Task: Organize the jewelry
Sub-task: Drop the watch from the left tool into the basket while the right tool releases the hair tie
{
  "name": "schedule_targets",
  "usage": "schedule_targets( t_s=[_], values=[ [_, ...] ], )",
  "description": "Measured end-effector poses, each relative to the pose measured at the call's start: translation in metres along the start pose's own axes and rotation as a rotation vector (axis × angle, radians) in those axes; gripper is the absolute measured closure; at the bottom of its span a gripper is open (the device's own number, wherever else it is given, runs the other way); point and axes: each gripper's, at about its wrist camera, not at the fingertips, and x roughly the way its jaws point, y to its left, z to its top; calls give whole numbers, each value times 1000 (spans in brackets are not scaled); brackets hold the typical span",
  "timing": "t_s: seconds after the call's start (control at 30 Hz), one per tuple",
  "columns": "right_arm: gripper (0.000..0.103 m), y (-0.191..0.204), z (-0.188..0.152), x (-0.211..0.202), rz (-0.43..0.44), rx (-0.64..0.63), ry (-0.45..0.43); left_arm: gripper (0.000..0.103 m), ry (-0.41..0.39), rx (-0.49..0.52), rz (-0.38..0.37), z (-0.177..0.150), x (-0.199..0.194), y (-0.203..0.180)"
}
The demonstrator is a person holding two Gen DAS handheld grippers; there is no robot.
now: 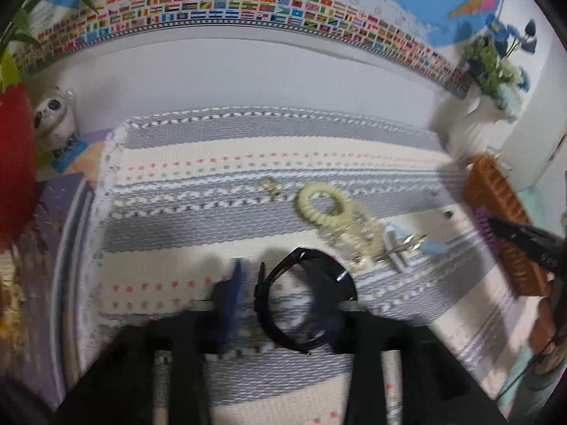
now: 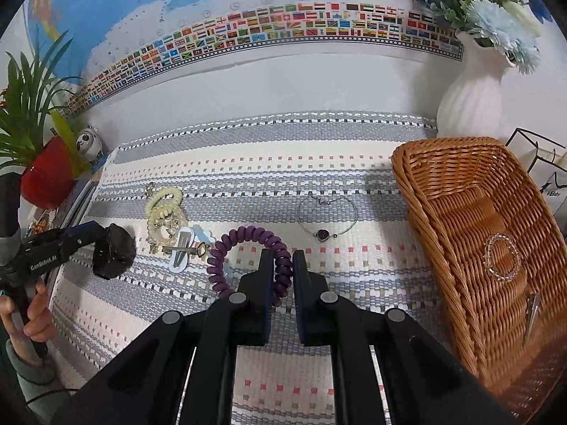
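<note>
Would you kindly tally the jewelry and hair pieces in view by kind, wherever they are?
Spiral coil hair ties: 2 (purple spiral coil hair tie in the right gripper, cream spiral coil hair tie)
Bracelets: 3 (clear beaded bracelet in the wicker basket, silver bracelet with purple heart stone, black band in the left gripper)
Hair clips: 1 (white and blue snap hair clip)
Total: 6

Even, soft indoor light fills both views, with no hard glare. The left wrist view is smeared by motion blur, worst from 3 to 9 o'clock, where the black watch [image 1: 306, 301] is soft-edged. The right wrist view is sharp; the purple coil tie [image 2: 248, 258] is crisp. Fisheye bending curves the flag strip [image 2: 269, 24] toward 12 o'clock, and corners go black.
</note>
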Motion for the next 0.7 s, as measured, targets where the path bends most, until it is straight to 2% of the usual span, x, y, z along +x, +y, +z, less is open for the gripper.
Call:
schedule_targets(
  t_s=[0.17,0.2,0.23,0.27,0.33,0.43,0.7],
  values=[
    [91,3,-2,2,23,-4,1,49,97,13,48,-2,27,1],
    [91,3,-2,3,25,-4,2,56,108,13,60,-2,31,1],
    [91,3,-3,3,28,-3,3,64,83,34,97,-3,32,-1],
    [91,2,-3,3,29,-3,3,66,83,47,104,-4,32,-2],
    [91,1,-4,3,28,-3,1,87,80,58,86,-5,32,-5],
    [91,-2,-4,3,29,3,1,92,58,82,96,-7,29,-10],
    [91,-12,-2,-29,64,24,-55,92,-22,72,-16,5,-5,-36]
  ],
)
